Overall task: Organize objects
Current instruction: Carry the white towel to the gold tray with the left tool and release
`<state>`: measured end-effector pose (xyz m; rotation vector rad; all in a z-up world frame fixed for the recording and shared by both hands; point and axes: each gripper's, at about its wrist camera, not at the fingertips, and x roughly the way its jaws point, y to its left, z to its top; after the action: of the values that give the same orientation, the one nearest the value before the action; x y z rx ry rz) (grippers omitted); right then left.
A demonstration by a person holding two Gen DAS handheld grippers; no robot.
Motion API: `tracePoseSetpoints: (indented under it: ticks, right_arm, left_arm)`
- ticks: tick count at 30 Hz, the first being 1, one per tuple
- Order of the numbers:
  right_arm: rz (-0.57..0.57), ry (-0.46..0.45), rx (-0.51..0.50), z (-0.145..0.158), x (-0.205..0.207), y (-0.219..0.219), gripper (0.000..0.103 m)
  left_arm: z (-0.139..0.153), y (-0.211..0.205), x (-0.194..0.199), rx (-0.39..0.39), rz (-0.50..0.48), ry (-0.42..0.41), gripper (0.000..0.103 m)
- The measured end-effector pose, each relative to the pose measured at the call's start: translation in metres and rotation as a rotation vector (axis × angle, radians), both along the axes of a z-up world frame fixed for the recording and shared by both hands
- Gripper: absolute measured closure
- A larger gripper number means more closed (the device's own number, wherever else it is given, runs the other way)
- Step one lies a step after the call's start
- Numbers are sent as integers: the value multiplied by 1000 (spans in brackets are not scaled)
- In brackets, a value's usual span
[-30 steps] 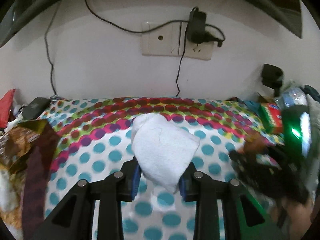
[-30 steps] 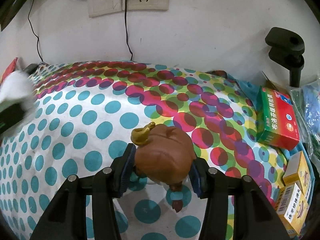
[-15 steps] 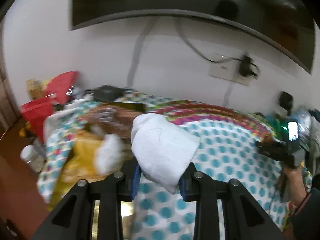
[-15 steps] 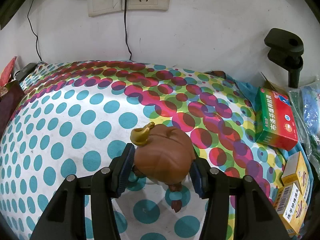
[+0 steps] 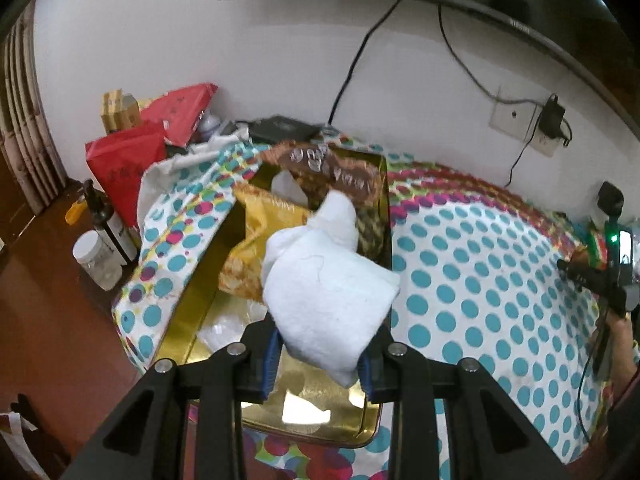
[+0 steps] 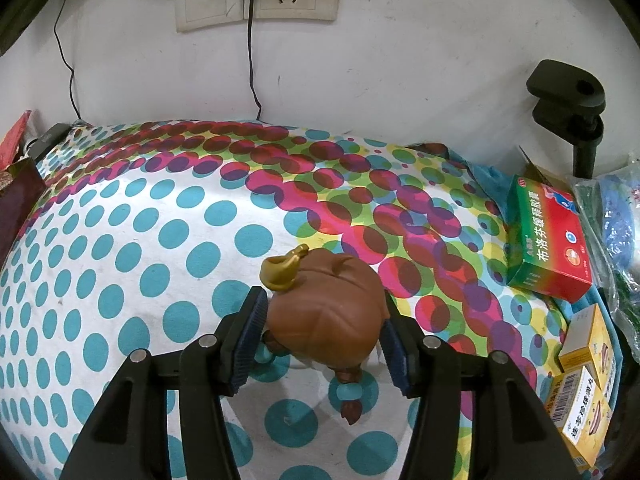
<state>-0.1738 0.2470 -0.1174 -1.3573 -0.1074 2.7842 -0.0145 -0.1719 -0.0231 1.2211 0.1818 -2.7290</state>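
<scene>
My left gripper (image 5: 318,344) is shut on a folded white cloth (image 5: 328,292) and holds it above an open gold tin (image 5: 192,320) at the left end of the table. The tin holds a yellow bag (image 5: 260,248) and a brown packet (image 5: 340,172). In the right wrist view a brown figurine (image 6: 328,308) with a gold piece (image 6: 282,270) on top sits on the dotted tablecloth (image 6: 120,260). My right gripper (image 6: 324,328) straddles it with its jaws opening; a thin gap shows at each pad. That gripper (image 5: 600,276) also appears far right in the left wrist view.
A red-and-green medicine box (image 6: 548,236) and yellow boxes (image 6: 588,360) lie at the table's right edge, below a black clamp (image 6: 568,96). Wall sockets (image 6: 256,0) with cables are behind. Left of the tin are red bags (image 5: 132,156) and bottles (image 5: 100,256) on a lower surface.
My left gripper has swung left with the white cloth, from the middle of the table to above the gold tin. My right gripper kept its place and its jaws widened slightly off the figurine.
</scene>
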Motion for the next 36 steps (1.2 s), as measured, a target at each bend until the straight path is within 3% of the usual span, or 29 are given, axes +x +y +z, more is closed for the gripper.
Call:
tracePoseSetpoints:
  ticks: [5,9,14,17,20,23,26,30,36]
  right_arm:
    - [0,0,2,0,0,1,51]
    - [-1,-1,-2,0,0,2,50]
    - [-4,-2,-4,-1,0,4,48]
    - [-2,0,-2,-3,2,5,47]
    - [-6,0,-6,-7,4,8,45]
    - [-15,-2,-16,-12,6,12,42]
    - [-18,-2,-18,-15,9,14,41]
    - [-19,-1,-15,-15,9,14,40]
    - [-19,-1,-12,-15,9,15,40]
  left_arm:
    - [-13,6,-4,10,-19,-27,71]
    - [-18,10,-7,-36,-27,-40,71]
    - [-27,3,-12,-7,-10,-67,71]
    - [-32,2,-13,17,0,-83,66]
    - [-33,-7,-10,105,17,-78,60]
    - [-33,-11,-9,140,31,-92,59]
    - [-31,-10,-5,104,41,-108,58]
    - [-25,-5,3,34,19,-105,50]
    - [-16,3,4,-20,-5,-110,49]
